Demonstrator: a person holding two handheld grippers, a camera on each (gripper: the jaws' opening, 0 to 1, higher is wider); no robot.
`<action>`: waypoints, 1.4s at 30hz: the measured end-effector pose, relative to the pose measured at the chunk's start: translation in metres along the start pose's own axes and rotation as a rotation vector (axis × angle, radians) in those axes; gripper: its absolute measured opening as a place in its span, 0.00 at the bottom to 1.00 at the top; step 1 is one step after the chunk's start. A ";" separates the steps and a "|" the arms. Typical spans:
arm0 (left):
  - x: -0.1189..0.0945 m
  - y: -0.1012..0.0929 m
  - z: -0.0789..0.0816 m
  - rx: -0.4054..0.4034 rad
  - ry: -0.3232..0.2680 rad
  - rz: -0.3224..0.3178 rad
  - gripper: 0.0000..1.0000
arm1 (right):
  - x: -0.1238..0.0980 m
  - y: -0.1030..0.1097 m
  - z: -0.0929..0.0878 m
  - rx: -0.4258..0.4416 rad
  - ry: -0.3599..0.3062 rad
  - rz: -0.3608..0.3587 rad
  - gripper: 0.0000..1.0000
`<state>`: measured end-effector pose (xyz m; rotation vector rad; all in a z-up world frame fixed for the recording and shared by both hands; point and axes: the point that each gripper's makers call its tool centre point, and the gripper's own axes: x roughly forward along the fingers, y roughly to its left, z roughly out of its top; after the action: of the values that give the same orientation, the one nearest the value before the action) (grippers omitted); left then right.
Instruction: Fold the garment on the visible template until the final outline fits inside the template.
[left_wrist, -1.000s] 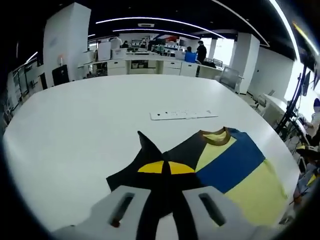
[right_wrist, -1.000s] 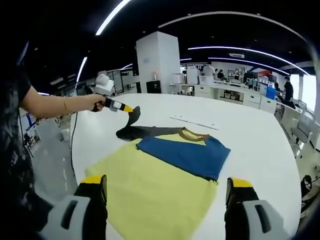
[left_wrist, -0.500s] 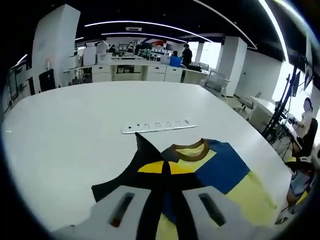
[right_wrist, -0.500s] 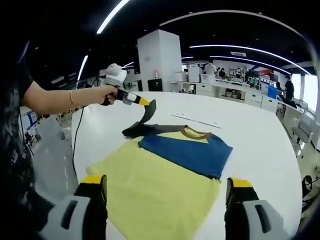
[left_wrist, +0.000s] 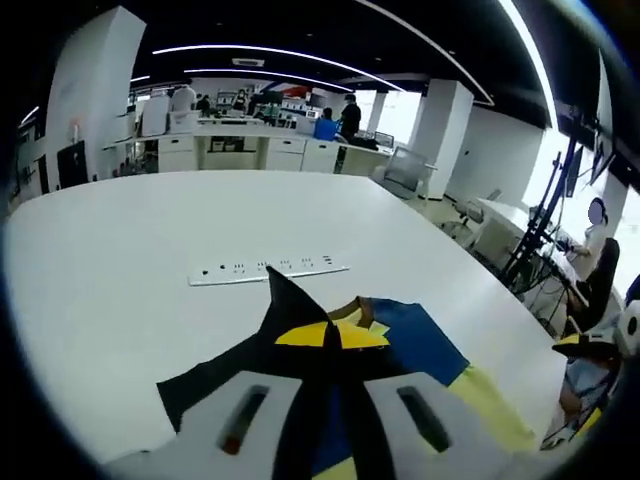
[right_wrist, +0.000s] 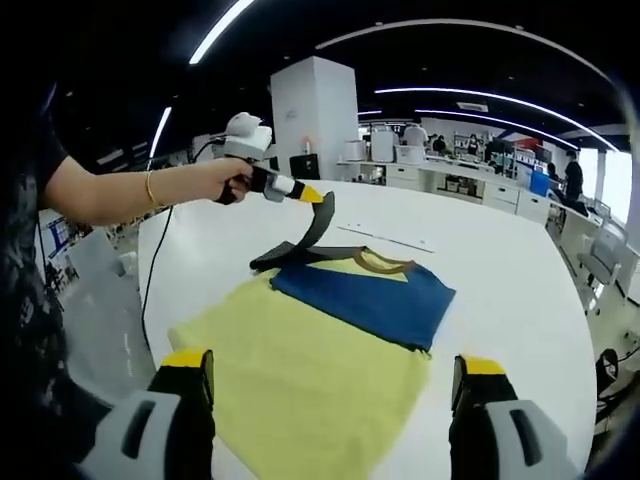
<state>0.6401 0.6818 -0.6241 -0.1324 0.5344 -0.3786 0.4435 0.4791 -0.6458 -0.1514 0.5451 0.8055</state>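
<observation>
The shirt (right_wrist: 330, 350) lies flat on the white table (right_wrist: 490, 270), yellow body nearest, blue band and brown collar beyond. Its dark sleeve (right_wrist: 310, 235) is lifted off the table above the collar, pinched in the left gripper (right_wrist: 312, 195), jaws clamped on the cloth. The right gripper (right_wrist: 325, 400) hovers at the shirt's hem, jaws wide apart. A white strip (left_wrist: 268, 271) lies on the table just past the collar.

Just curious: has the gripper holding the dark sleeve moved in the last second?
Yes. The left gripper has carried the dark sleeve up and across towards the collar.
</observation>
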 end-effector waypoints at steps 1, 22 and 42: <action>0.002 -0.004 0.000 0.000 0.000 -0.004 0.00 | 0.000 0.000 0.000 0.002 -0.001 -0.001 1.00; 0.030 -0.070 -0.005 0.037 0.001 -0.117 0.00 | -0.003 -0.005 -0.007 0.023 0.007 -0.017 1.00; 0.035 -0.138 -0.029 0.038 0.026 -0.274 0.00 | -0.002 -0.004 -0.010 0.030 0.020 -0.020 1.00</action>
<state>0.6086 0.5406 -0.6352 -0.1650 0.5358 -0.6576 0.4412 0.4717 -0.6539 -0.1372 0.5737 0.7768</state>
